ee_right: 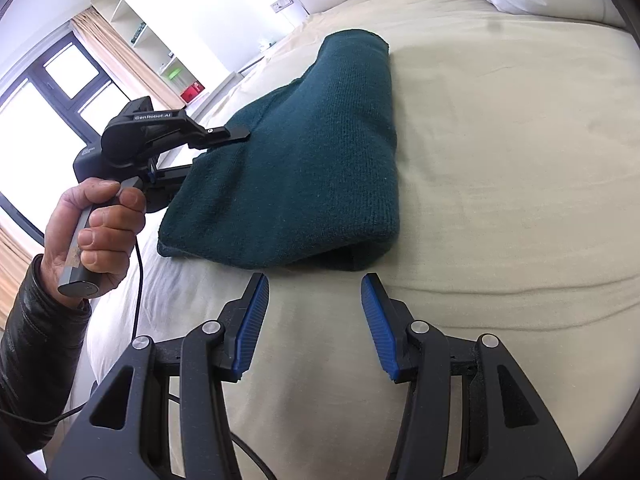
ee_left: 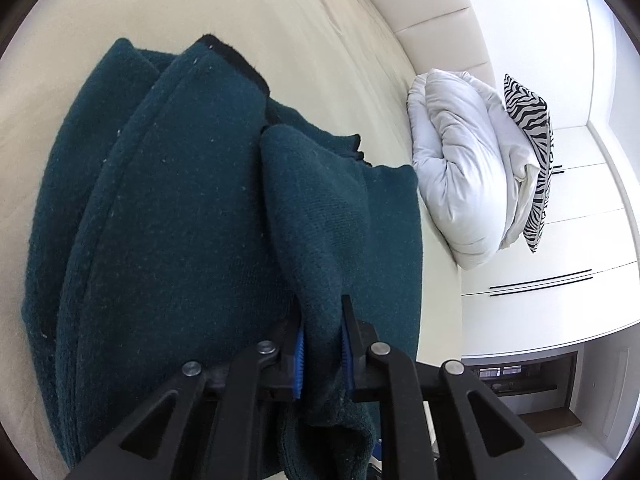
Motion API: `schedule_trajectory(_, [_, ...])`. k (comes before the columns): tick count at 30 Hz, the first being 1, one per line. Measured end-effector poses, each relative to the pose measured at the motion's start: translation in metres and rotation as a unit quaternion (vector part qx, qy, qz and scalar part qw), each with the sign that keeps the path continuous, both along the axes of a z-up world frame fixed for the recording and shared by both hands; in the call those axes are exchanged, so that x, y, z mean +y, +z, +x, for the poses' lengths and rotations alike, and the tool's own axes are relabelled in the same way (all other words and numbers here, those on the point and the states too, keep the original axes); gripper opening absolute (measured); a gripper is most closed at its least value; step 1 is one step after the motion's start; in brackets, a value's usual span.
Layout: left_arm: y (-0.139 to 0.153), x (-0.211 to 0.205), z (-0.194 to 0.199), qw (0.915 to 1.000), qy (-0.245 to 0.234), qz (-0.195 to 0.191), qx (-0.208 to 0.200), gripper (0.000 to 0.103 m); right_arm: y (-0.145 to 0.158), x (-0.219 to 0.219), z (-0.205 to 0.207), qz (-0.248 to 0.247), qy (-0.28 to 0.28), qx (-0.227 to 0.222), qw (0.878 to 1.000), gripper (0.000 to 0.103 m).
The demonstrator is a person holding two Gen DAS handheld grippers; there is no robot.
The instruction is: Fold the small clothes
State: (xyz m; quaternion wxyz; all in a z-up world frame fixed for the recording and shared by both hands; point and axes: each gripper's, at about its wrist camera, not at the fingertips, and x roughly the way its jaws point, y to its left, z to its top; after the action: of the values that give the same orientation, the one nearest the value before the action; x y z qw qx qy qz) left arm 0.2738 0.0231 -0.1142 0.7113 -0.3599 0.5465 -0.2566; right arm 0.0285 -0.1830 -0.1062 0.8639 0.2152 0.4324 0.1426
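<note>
**Kid:** Blue pads (ee_right: 251, 332) come first, right up close. Those are on your right gripper (ee_right: 315, 322). Its 2 fingers are wide apart and hold nothing. It hangs over bare bed (ee_right: 500, 208), just short of the near end of the green sweater (ee_right: 304, 168).

**Helper:** And your left gripper (ee_left: 323, 344)?

**Kid:** Its fingers are squeezed on a bunch of the green sweater (ee_left: 180, 216). You have that side pulled up off the sheet. Your left hand (ee_right: 94, 232) grips the handle out by the left side of the bed.

**Helper:** So which step do you think you are on?

**Kid:** It looks like the middle of a fold. The sweater is doubled up already, lying long-ways in the middle of the bed. I think you should carry the held side over the top and lay it flat. The right gripper could hold the near end down so it does not slide.

**Helper:** Do you have room?

**Kid:** Lots. The sheet is bare on the right side. The white quilt (ee_left: 464, 168) and the zebra pillow (ee_left: 532, 156) sit well apart at the head of the bed. The left edge of the bed is close to the sweater, so fold toward the middle.
</note>
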Motion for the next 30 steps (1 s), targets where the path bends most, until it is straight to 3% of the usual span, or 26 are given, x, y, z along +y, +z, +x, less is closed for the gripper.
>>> schedule_trajectory(5, [0.02,0.0,-0.001,0.9965,-0.018,0.073,-0.037,0.016,0.006,0.004,0.006,-0.009,0.004,-0.001,1.0,0.048])
schedule_trajectory(11, [0.039,-0.005,-0.009,0.9915,-0.034,0.109,-0.061,0.015,0.007,0.013,0.013,-0.02,0.014,-0.004,1.0,0.048])
schedule_trajectory(18, [0.052,-0.007,-0.009,0.9939,-0.034,0.052,-0.092,0.013,0.003,0.013,0.015,-0.019,0.016,-0.002,1.0,0.048])
schedule_trajectory(24, [0.054,0.005,-0.002,0.9943,-0.021,0.051,-0.091,0.012,0.011,0.008,0.016,-0.018,0.013,-0.016,1.0,0.047])
schedule_trajectory(30, [0.061,0.046,0.008,0.9925,0.001,0.07,-0.1,0.012,0.035,0.03,0.04,-0.073,0.046,-0.054,0.995,0.046])
